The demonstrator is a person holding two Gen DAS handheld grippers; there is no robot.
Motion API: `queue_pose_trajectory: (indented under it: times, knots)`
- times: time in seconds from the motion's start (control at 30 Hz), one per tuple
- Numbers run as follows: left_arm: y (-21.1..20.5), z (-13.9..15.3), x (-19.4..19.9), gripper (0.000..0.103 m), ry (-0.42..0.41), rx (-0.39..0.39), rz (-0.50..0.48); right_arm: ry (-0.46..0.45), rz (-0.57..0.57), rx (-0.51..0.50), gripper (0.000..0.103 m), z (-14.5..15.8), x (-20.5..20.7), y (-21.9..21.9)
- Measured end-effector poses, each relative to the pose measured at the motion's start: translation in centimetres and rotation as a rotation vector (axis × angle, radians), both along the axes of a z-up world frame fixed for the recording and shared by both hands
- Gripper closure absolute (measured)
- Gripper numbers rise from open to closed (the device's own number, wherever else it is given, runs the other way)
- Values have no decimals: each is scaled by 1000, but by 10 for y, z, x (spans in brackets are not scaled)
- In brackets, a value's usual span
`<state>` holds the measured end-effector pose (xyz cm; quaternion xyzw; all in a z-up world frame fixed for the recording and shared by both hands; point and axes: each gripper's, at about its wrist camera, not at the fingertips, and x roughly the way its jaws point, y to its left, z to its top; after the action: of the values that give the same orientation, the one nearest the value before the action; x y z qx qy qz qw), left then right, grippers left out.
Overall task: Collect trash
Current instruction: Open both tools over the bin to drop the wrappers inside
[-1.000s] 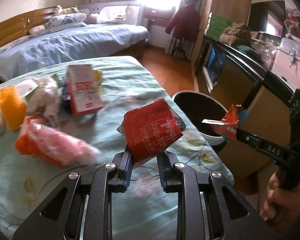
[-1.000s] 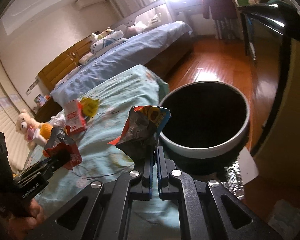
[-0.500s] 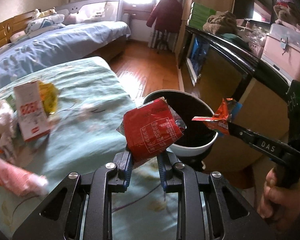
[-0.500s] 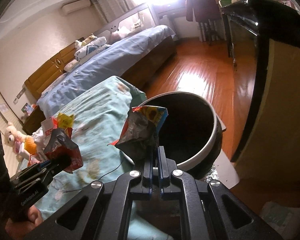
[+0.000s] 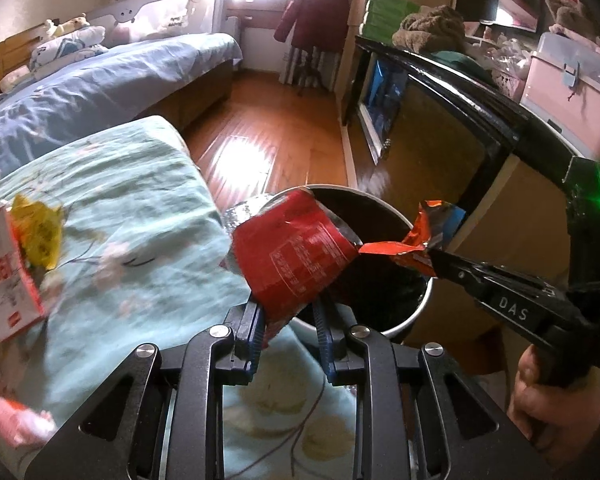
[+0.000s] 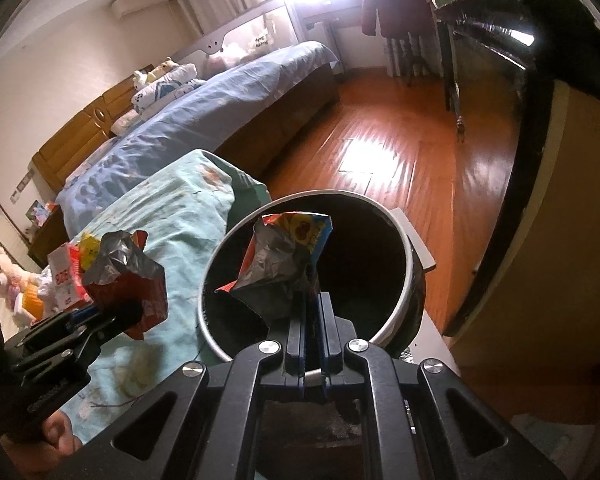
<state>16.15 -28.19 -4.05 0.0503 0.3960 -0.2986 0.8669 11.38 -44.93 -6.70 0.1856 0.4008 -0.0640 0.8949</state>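
Presently held over the trash bin point(image 6: 410, 280), above its open mouth: crumpled foil wrapper point(image 6: 284, 264), pinched flat in right gripper point(image 6: 314, 308), jaws nearly closed. Beside the bin's near rim: red packet point(image 5: 296, 264), clamped in left gripper point(image 5: 290, 320). Farther from the bin, on green bedspread point(image 5: 132, 216): white-red carton point(image 5: 4, 276), yellow wrapper point(image 5: 40, 232).

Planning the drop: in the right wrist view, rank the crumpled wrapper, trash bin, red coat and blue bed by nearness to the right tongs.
1. Crumpled wrapper, clamped in the right tongs.
2. Trash bin, directly beneath.
3. Blue bed, ahead left.
4. Red coat, far wall by the window.
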Motion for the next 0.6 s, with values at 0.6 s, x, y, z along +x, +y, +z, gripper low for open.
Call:
queue_pose_trajectory:
  times: [0.6]
  knots:
    - [-14, -2, 13, 62, 18, -5, -15, 27, -10, 9, 60, -5, 15, -21]
